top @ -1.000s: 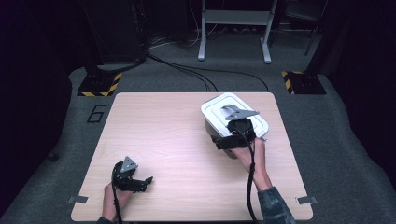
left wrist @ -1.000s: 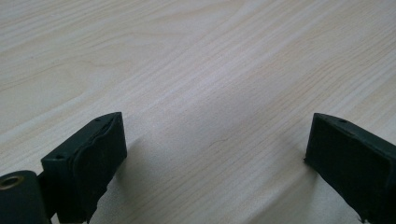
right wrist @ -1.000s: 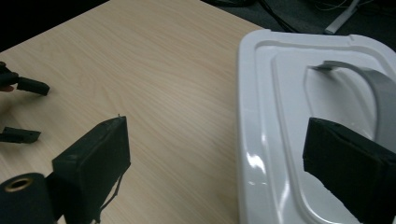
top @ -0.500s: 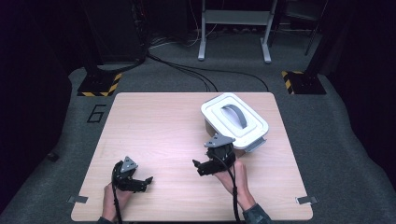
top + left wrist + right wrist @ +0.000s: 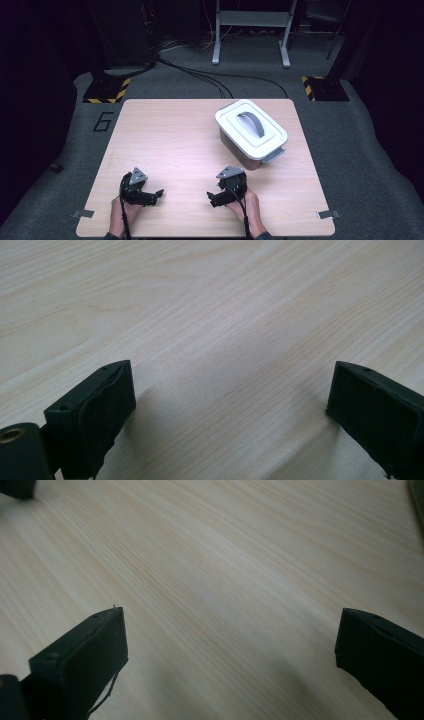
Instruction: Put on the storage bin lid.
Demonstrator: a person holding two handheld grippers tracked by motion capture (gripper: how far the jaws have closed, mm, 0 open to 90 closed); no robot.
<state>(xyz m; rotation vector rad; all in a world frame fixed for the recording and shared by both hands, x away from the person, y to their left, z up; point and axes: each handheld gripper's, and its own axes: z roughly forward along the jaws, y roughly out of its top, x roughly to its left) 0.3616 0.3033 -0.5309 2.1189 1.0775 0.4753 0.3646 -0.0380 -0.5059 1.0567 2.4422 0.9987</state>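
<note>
White plastic storage box (image 5: 251, 134) with a snap-on lid and grey arched handle (image 5: 252, 125) sits at the tabletop's (image 5: 165, 135) far right. I judge it rigid, light and smooth-sided, so I'd take it by that handle. My right hand-held gripper (image 5: 214, 196) rests low near the front edge, its jaws having just been opening, wide with nothing between them. My left hand-held gripper (image 5: 156, 194) lies wide too.

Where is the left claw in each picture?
High view: the left claw is low on the left, near the front edge of the table.
Left gripper view: its two black jaws rise from the bottom corners, wide open.
Right gripper view: probably the dark bit in the top left corner.
Shared landmark: the pale wooden table.
</note>
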